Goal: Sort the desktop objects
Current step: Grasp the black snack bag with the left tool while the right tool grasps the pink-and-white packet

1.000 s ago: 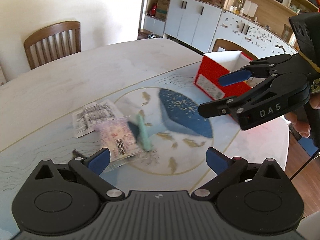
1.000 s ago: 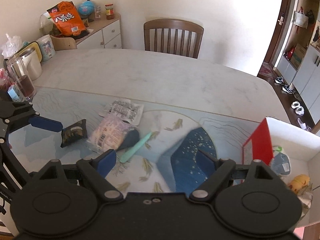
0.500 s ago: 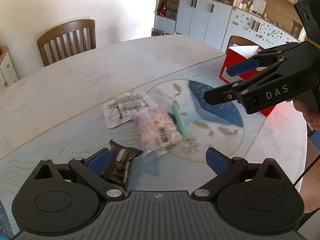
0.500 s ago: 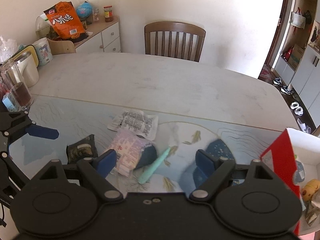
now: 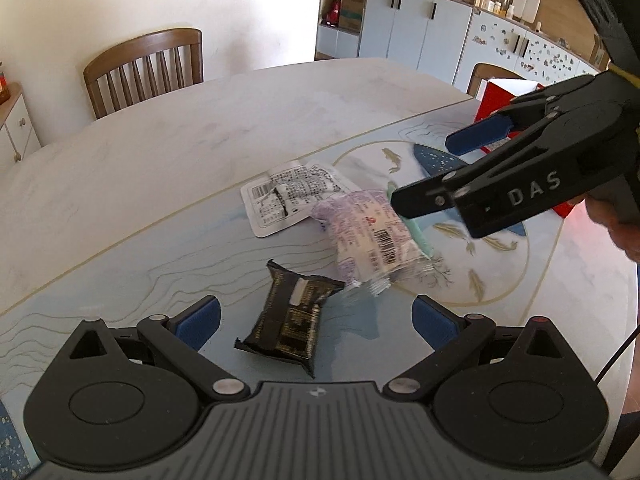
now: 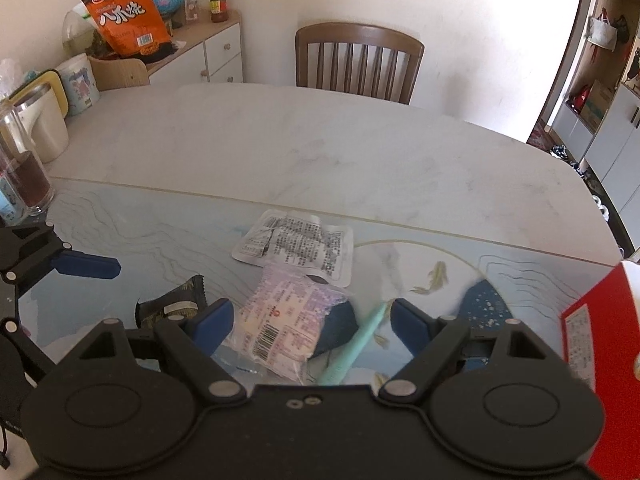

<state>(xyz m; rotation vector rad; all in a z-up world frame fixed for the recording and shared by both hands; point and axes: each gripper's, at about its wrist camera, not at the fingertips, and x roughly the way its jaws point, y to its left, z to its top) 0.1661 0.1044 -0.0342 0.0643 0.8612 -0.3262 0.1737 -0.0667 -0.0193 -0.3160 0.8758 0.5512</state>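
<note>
Through my left wrist camera, my left gripper [image 5: 316,320] is spread wide and empty at the bottom of the frame, with the black snack packet [image 5: 294,320] lying flat on the table mat [image 5: 120,292] right between its blue pads. Just above it, mid-frame, sit the purple-printed clear bag [image 5: 368,236], the white printed sachet [image 5: 290,194] and a mint-green pen [image 5: 420,236], all bunched together. My right gripper [image 5: 436,176] reaches in from the right edge, jaws parted, holding nothing. In the right wrist view, the same gripper [image 6: 310,320] frames the purple bag [image 6: 288,328] and the pen [image 6: 356,344] at lower center; a dark blue item [image 6: 338,322] peeks from under the bag. The red box [image 6: 596,356] stands at the right edge, likely the sorting bin. I judge I am at the approach stage: next I should lower one claw squarely over one item and close without dragging its neighbors.
</note>
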